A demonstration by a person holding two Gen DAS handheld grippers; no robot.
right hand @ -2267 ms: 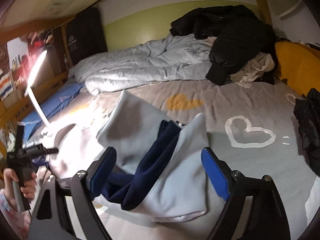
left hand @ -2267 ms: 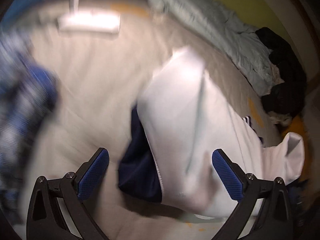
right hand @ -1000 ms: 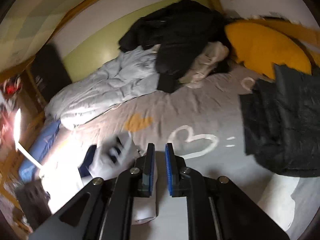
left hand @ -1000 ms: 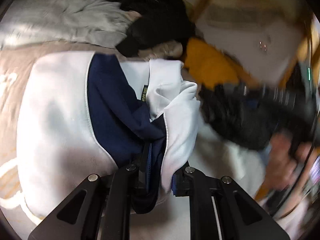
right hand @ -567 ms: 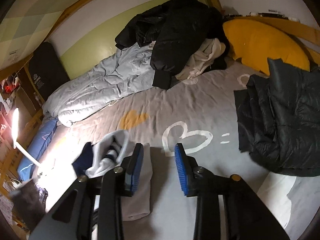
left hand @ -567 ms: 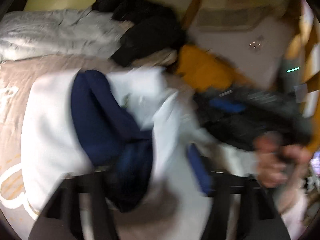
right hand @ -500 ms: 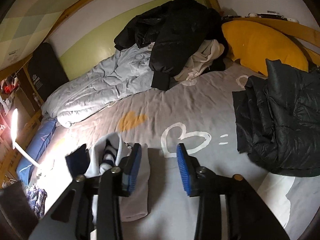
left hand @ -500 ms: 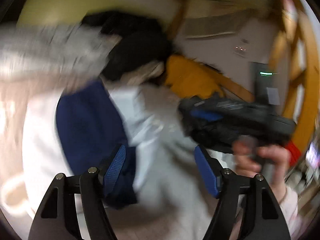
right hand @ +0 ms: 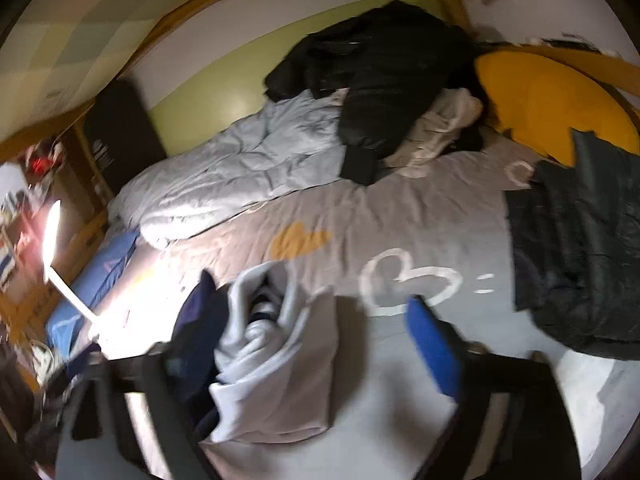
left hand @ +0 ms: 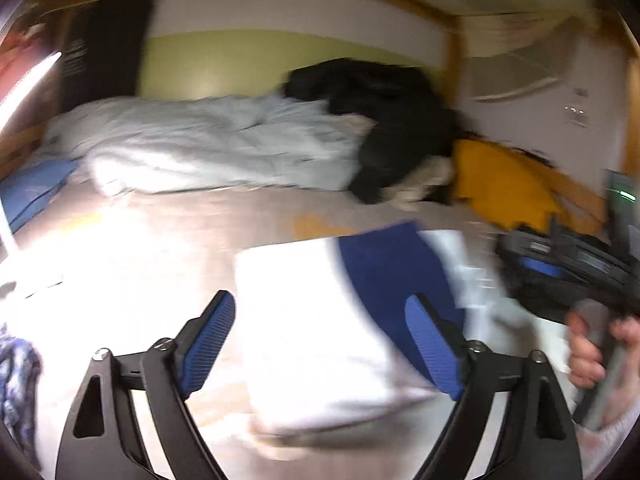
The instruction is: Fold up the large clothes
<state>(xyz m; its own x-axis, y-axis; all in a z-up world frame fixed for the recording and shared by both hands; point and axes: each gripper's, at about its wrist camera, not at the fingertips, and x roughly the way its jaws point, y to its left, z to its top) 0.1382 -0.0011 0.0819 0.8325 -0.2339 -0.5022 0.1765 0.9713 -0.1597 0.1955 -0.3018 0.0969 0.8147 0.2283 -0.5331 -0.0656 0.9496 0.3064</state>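
In the left wrist view, the left tool (left hand: pixel 320 344) tilts down over the bed (left hand: pixel 160 240), its jaws opening wide and gripping nothing; the folded white and navy garment (left hand: pixel 312 320) lies on the sheet beyond them. At right, a hand (left hand: pixel 592 348) holds the right tool. In the right wrist view, the right tool (right hand: pixel 304 340) also opens, empty, the garment beside its left finger and bare sheet ahead.

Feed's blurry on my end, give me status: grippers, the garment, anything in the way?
Left gripper and right gripper both opening, nothing pinched. White-and-navy garment lying loose on the bed. Black jacket lies apart, to the right.
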